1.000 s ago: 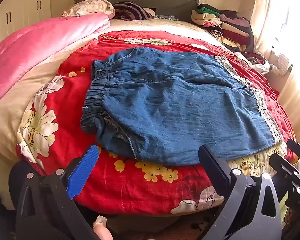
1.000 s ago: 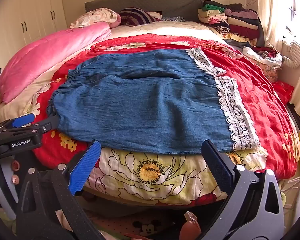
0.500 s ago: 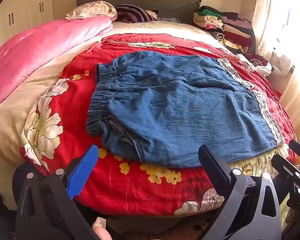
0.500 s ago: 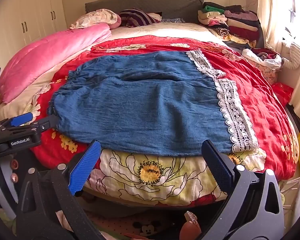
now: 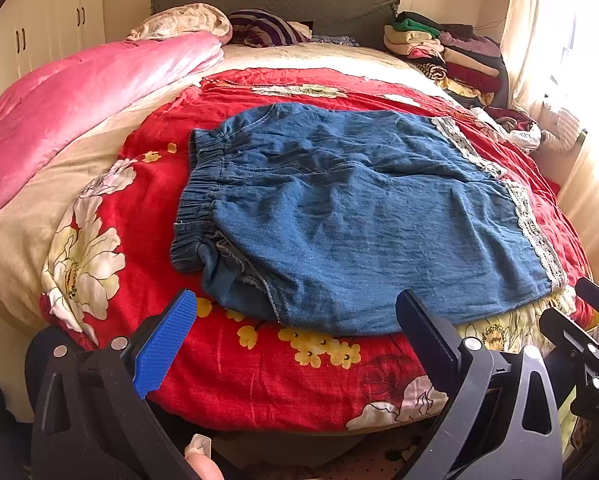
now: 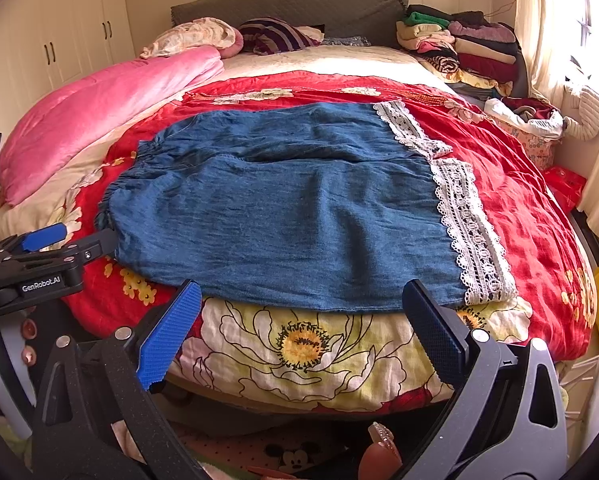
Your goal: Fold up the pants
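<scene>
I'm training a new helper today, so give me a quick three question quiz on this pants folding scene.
1. True or false: the left gripper is shut on the blue pants.
2. Which end of the pants carries the white lace trim: A the waistband, B the leg hems, C neither?
3. What lies directly under the pants?

Key
1. False: both the left and the right gripper are open, short of the cloth.
2. B.
3. The red floral quilt.
</scene>
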The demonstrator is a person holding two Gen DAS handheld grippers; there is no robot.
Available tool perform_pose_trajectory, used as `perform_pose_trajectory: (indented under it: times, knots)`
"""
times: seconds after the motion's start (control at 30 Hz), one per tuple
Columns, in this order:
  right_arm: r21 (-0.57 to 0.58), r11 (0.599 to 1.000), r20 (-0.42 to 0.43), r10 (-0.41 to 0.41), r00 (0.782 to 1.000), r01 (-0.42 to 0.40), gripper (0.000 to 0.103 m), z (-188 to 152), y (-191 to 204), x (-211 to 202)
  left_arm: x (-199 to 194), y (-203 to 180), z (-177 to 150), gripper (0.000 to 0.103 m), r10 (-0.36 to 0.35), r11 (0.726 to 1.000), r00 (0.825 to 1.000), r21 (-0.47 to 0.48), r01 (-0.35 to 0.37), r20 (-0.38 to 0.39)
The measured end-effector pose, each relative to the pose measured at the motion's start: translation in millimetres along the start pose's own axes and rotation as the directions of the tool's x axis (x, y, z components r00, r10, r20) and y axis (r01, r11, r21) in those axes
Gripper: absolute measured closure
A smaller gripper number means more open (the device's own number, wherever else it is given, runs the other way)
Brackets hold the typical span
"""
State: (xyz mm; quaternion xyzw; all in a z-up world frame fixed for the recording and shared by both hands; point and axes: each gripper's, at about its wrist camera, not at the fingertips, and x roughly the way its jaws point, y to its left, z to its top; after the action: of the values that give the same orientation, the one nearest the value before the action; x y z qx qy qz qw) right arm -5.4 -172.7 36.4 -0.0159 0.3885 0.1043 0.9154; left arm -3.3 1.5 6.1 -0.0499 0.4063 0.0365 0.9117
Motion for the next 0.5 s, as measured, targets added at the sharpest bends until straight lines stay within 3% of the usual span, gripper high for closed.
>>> perform_pose_trajectory:
  times: [0.5]
  knots:
    - [-0.002, 1.000, 0.001, -0.001, 1.000, 0.001, 0.008, 0.1, 1.0, 0.6, -1.8, -0.3, 0.4, 0.004, 0.000, 1.000, 1.000, 0.002, 0.000, 0.003]
